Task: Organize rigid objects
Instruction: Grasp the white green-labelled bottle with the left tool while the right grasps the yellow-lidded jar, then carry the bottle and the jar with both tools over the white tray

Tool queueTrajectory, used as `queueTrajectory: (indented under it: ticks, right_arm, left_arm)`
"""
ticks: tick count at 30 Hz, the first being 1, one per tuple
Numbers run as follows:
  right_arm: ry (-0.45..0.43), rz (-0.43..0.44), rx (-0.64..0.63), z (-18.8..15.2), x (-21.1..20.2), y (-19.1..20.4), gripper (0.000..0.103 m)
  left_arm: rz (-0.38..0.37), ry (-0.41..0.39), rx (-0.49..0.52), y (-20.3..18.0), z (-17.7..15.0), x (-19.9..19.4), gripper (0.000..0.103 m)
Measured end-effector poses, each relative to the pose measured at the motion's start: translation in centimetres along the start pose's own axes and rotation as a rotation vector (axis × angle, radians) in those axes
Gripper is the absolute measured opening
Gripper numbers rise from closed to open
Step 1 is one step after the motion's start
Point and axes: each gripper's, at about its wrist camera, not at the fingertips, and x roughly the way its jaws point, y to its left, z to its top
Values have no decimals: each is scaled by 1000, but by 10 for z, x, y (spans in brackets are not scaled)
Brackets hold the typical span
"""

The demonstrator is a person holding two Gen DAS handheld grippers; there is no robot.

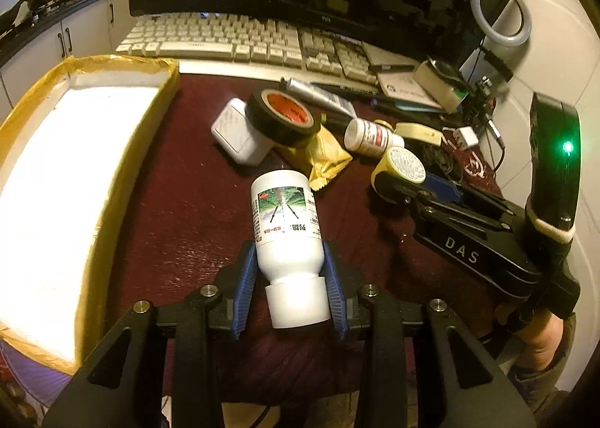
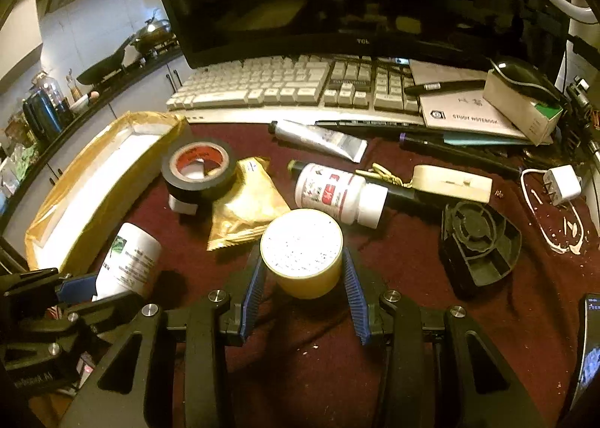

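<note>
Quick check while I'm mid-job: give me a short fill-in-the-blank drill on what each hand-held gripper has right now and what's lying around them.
1. The left hand-held gripper is closed on a ____ plastic bottle with a green picture label.
2. The right hand-held gripper grips a round yellow tin with a ____ speckled lid.
3. The black roll of tape leans on a crinkled ____ foil packet.
4. The foam box edged in yellow tape sits on the ____ side of the dark red tablecloth.

Missing words: white; white; gold; left

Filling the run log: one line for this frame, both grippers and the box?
left gripper: shut on white bottle | right gripper: shut on yellow tin | foam box: nothing visible inside | black tape roll: on table
</note>
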Motion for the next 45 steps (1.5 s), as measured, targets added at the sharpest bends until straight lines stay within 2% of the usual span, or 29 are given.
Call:
queueTrajectory:
  ticks: [6,14,20,33,39,42,45]
  right_arm:
    - [-38,37,-21,5,-16,11,37]
    - [-60,85,-51,5,-25,29,37]
    - [-49,112,-80,4,-20,45,37]
    - [-38,177,-141,13,-15,80,37]
    - [-28,300,-196,30,-4,120,37]
    - [7,358,-240,39,9,144,37]
    - [60,404,-276,45,29,165,37]
  left_arm:
    - [-1,-47,-26,15,4,-24,33]
    - [105,-108,-107,71,9,-60,33]
    - [140,-117,-142,103,8,-64,33]
    - [138,3,-66,129,-13,-43,33]
    - [100,75,34,122,-13,-36,33]
    - [90,116,92,119,-12,-31,33]
    - [74,139,107,123,-8,-29,33]
